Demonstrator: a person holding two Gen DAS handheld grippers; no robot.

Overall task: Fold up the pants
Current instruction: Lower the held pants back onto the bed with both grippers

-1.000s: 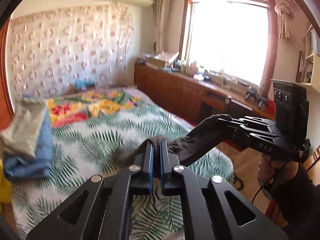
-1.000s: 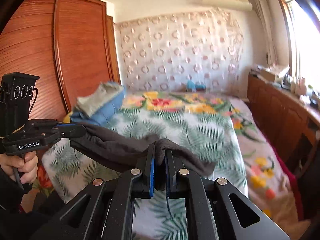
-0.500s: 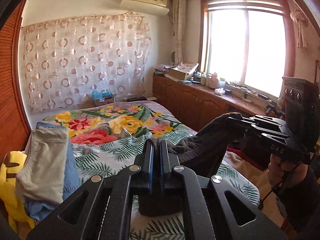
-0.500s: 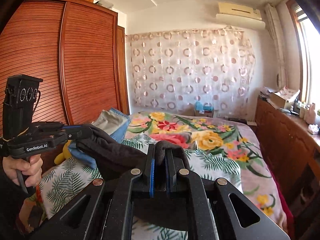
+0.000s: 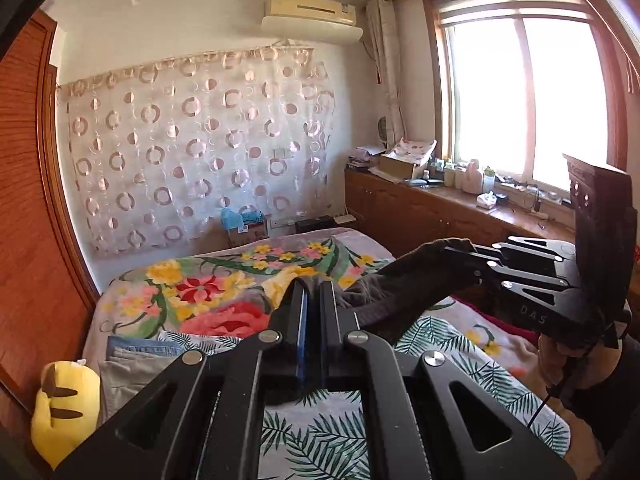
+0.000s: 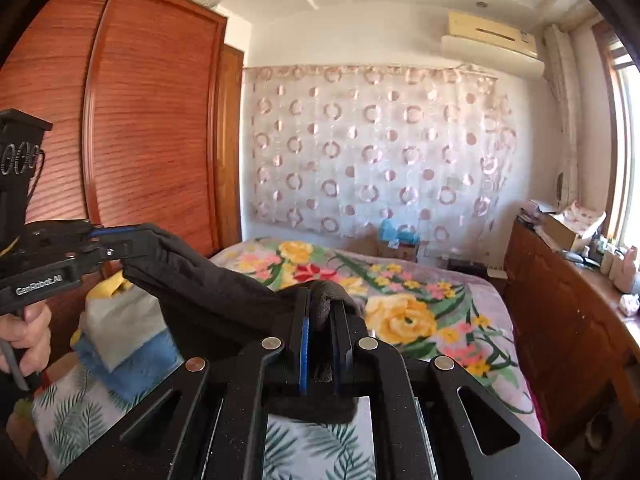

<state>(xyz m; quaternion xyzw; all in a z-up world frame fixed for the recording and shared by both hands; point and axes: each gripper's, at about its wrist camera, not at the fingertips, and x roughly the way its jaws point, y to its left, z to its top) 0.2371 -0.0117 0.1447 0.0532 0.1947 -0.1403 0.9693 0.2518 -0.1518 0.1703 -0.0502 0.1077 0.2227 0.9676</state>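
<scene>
1. My left gripper (image 5: pixel 311 300): raised, pointing level, fingers pressed nearly together and clamped on dark fabric; in the right wrist view it sits at far left (image 6: pixel 120 246), held by a bare hand (image 6: pixel 26 334) on its handle.
2. My right gripper (image 6: pixel 320 312): raised, fingers close, pinching the same fabric; in the left wrist view it sits at right (image 5: pixel 460 250), level with the left one.

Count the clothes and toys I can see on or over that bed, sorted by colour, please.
Dark brown pants, held up by both tongs: 1
Beige folded garment: 1
Blue folded garment: 1
Yellow plush toy: 1
Total: 4
</scene>
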